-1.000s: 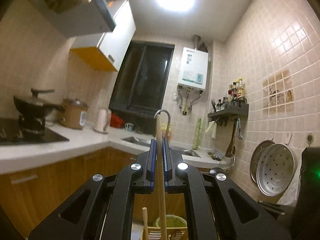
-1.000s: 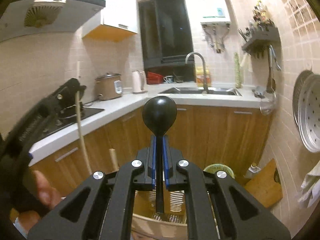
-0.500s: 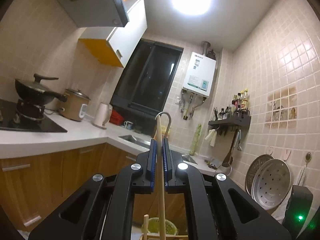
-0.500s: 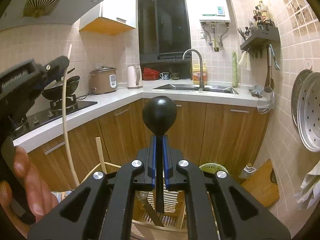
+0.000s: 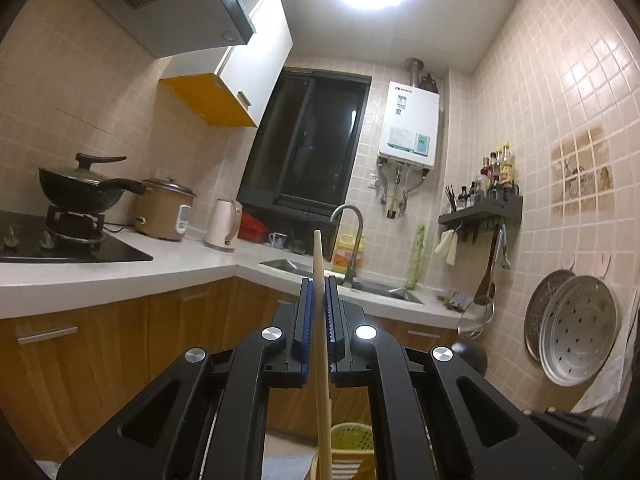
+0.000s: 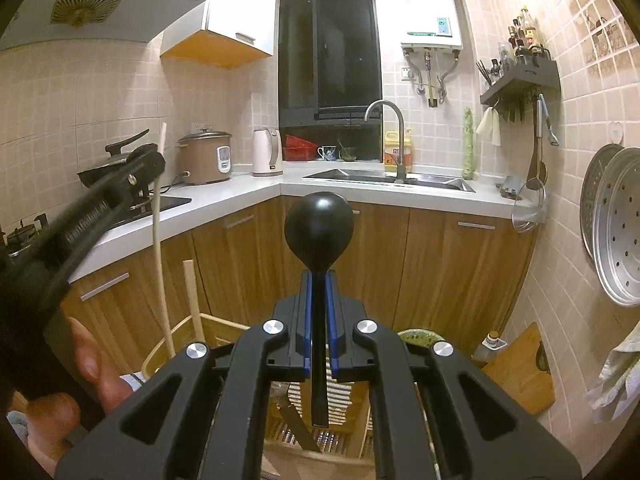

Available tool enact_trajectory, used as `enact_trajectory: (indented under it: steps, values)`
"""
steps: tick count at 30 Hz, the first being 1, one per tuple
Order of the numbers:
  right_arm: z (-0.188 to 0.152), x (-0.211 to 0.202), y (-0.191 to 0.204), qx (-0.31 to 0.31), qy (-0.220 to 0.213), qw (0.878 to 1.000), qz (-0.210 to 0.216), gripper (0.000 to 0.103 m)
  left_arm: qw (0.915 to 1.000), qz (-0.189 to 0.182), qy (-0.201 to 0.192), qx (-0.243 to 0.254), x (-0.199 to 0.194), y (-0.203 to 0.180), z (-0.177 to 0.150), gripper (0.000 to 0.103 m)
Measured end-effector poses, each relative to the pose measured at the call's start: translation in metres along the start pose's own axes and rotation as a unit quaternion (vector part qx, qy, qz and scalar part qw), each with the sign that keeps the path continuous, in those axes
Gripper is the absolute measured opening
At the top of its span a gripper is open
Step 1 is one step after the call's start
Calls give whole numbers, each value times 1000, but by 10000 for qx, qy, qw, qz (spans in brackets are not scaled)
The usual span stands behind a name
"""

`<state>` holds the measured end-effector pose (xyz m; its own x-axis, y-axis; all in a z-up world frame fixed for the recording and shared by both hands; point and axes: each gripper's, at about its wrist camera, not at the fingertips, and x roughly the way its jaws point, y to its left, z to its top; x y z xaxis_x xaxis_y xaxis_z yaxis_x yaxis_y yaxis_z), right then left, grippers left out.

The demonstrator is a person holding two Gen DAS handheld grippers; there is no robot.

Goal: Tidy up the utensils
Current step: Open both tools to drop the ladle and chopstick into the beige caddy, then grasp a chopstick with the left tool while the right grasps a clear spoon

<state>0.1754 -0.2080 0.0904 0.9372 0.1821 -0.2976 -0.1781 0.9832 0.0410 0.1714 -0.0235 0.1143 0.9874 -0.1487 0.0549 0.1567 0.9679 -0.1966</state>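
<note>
Basket sits directly below both tools: right gripper jaws clamped on the upright black ladle, handle pointing down; left gripper jaws clamped on a near-vertical wooden stick

No readable text; logo on water heater and yellow bottle label too blurred.

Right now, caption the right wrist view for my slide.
Right gripper shut on upright black round-headed ladle above wooden utensil rack.
</note>
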Motion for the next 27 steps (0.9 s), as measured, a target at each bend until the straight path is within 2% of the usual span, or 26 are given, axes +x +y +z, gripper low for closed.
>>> enact_trajectory:
  steps: [2, 4, 5, 6, 7, 8, 13, 15, 17, 18, 19, 20, 21, 22, 23, 24, 26, 27]
  values:
    - [-1, -3, 1, -63, 75, 9999, 76, 6, 9999, -16, 97, 127, -2, -1, -2, 5]
    - [-3, -9, 2, -160, 147, 9997, 73, 10, 9997, -37, 144, 187, -9, 0, -2, 13]
    - [-3, -11, 2, -163, 186, 9997, 91, 24, 9996, -46, 157, 210, -12, 1, -1, 28]
    - [-4, -17, 0, -144, 235, 9995, 144, 46, 9996, -54, 164, 224, -17, 2, 1, 36]
    - [-5, -21, -2, -105, 219, 9996, 150, 56, 9996, -59, 179, 228, -23, 4, 4, 37]
    - [-5, -30, -5, -34, 141, 9998, 162, 59, 9995, -73, 223, 233, -28, 6, 7, 37]
    - [-1, -72, -13, 96, 97, 9998, 171, 58, 9989, -107, 401, 227, -62, 20, 25, 42]
    - [5, -95, -15, 67, 96, 9999, 126, 59, 9970, -181, 743, 84, -81, 30, 35, 47]
    - [11, -119, -14, -44, 209, 9998, 57, 59, 9907, -335, 1310, -145, -88, 38, 42, 51]
    - [14, -129, -12, -133, 353, 9993, -7, 59, 9812, -515, 1823, -358, -90, 44, 44, 51]
    - [16, -136, -11, -191, 505, 9985, -51, 59, 9728, -634, 2175, -487, -89, 47, 44, 51]
    - [17, -141, -11, -231, 714, 9972, -69, 59, 9604, -772, 2600, -630, -89, 51, 42, 51]
    - [17, -145, -11, -233, 974, 9949, -79, 59, 9537, -822, 2812, -685, -88, 52, 39, 51]
    - [16, -147, -11, -217, 1198, 9925, -92, 59, 9388, -880, 3254, -716, -86, 53, 33, 51]
    - [13, -146, -12, -184, 1510, 9883, -112, 59, 9273, -911, 3569, -671, -84, 52, 25, 51]
    - [9, -144, -14, -119, 1864, 9823, -121, 59, 9097, -986, 3993, -567, -81, 48, 13, 51]
    - [-2, -138, -20, 48, 2398, 9708, -69, 59, 8818, -1098, 4567, -422, -80, 44, -11, 51]
    - [-13, -132, -24, 178, 2767, 9608, 27, 59, 8724, -1137, 4739, -365, -81, 41, -21, 51]
